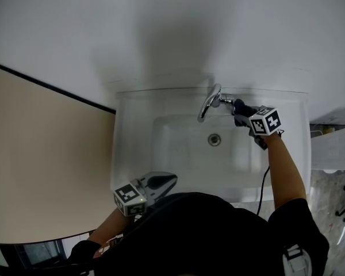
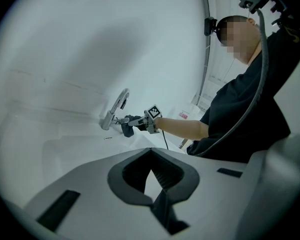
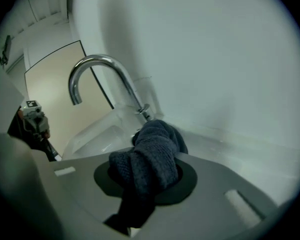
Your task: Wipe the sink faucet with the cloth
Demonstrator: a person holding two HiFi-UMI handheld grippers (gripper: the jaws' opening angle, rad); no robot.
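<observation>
Faucet, at 12 o'clock on the sink: I am holding the cloth at its base, the right gripper clamping the wad for firm rubbing. The left gripper, jaws together and empty, is waiting at 7 o'clock, out of the way.
</observation>
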